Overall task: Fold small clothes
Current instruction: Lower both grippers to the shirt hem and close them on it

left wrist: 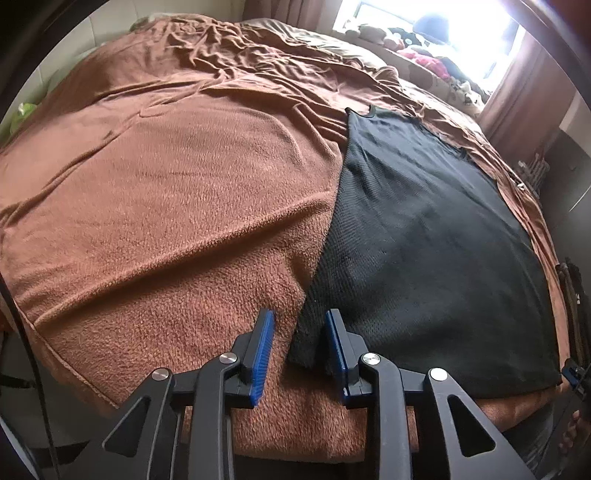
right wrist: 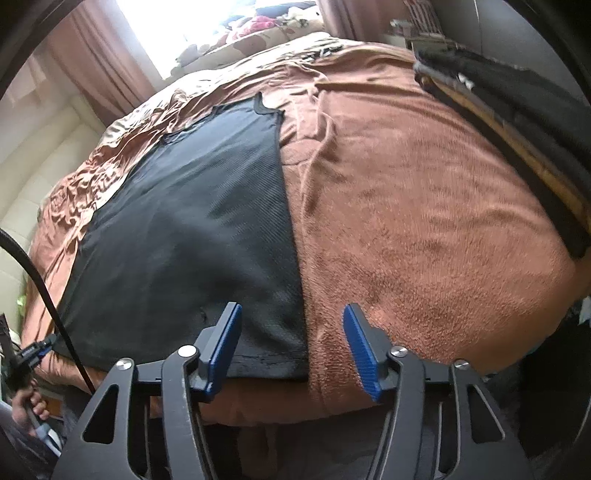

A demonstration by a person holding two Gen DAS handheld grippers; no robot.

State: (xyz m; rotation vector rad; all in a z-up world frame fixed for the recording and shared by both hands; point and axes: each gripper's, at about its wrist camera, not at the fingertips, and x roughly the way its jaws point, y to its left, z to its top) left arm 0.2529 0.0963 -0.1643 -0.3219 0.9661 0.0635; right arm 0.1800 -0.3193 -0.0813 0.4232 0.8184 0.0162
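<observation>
Location type: home bedroom.

Evidence:
- Large bed filling most of both views, covered with a brown fleece blanket, wrinkled toward the far side.
- Second, darker cover at the far end of the bed.
- Bright window beyond the bed, flanked by brownish-pink curtains.
- Row of soft toys along the sill, colours mixed; individual items too blurred to identify.
- Pale padded wall panel beside the bed in the right wrist view.
- Black shirt laid flat on the blanket, near edge of bed.
</observation>
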